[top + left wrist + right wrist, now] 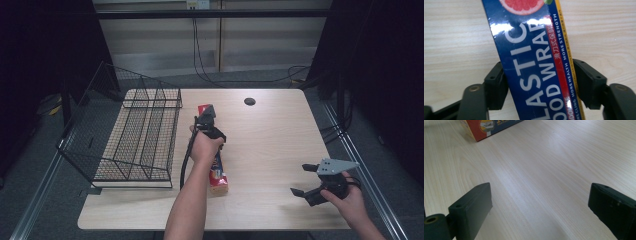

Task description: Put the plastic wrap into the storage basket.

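While the left gripper is reaching down over the middle of the bench, its fingers are straddling a long plastic wrap box. That box is lying flat on the wood, running lengthwise between the fingers. In the left gripper view both pads are sitting against the box's long edges, so the fingers are clamping the box across its width. A grapefruit picture on the box is sitting just beyond the fingertips.

The right gripper is hovering well apart from the box, near the bench's near right corner. Its fingers are standing spread wide, with bare wood between them. One red end of the box is showing far ahead of them, to their left.

A black wire basket is standing beside the box, on the far side from the right gripper.
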Motion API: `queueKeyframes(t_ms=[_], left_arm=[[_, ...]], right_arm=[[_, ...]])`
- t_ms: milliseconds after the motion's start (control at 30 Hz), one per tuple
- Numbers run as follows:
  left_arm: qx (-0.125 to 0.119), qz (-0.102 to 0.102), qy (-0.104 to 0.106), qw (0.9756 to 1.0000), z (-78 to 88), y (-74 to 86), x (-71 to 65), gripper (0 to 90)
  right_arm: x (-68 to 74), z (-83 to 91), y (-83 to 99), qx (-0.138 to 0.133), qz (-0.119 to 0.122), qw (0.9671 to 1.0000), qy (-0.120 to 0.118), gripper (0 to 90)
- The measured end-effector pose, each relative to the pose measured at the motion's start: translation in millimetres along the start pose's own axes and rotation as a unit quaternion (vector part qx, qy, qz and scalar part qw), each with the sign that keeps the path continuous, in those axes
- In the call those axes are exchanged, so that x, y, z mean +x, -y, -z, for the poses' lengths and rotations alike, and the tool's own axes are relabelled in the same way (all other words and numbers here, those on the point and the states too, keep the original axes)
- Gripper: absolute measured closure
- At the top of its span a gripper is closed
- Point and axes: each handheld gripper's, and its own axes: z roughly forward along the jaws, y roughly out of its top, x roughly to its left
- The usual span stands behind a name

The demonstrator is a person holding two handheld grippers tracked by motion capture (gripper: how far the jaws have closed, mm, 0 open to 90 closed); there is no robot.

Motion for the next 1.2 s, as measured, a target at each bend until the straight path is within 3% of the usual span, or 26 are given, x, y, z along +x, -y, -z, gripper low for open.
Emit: queueKeyframes(t_ms=[67, 167, 333, 433, 567, 867, 1200], left_arm=[[0.006, 0.000, 0.006, 1.0000, 2.5, 0.3, 3.7, 38.8], [0.028, -0.017, -0.003, 0.9995, 4.6, 1.3, 4.9, 41.2], [0.045, -0.022, -0.002, 0.9987, 7.3, 2.8, 9.5, 42.4], [0.045, -0.028, -0.012, 0.9985, 10.3, 3.4, 8.6, 42.9], [0.052, -0.030, 0.001, 0.9982, 18.8, 2.9, 8.6, 43.2], [0.061, -0.040, -0.005, 0.9973, 37.4, 2.3, 4.6, 44.1], [0.062, -0.044, -0.011, 0.9970, 72.6, 0.1, 5.9, 44.2]], right_arm=[[0.1, 0.0, 0.0, 0.000, -0.001, 1.0000, 0.001, 4.7], [-0.8, -0.4, 0.3, 0.001, 0.001, 1.0000, -0.002, 4.7], [-1.4, -0.7, 0.0, -0.001, -0.001, 1.0000, -0.001, 4.7], [-2.3, -0.5, -0.2, -0.002, -0.001, 1.0000, -0.003, 4.7], [-2.6, -0.5, -0.4, -0.003, -0.001, 1.0000, 0.000, 4.7], [-2.9, 0.2, -0.9, -0.006, -0.002, 1.0000, 0.001, 4.7], [-3.5, 1.1, -1.0, -0.011, -0.005, 0.9999, 0.000, 4.7]])
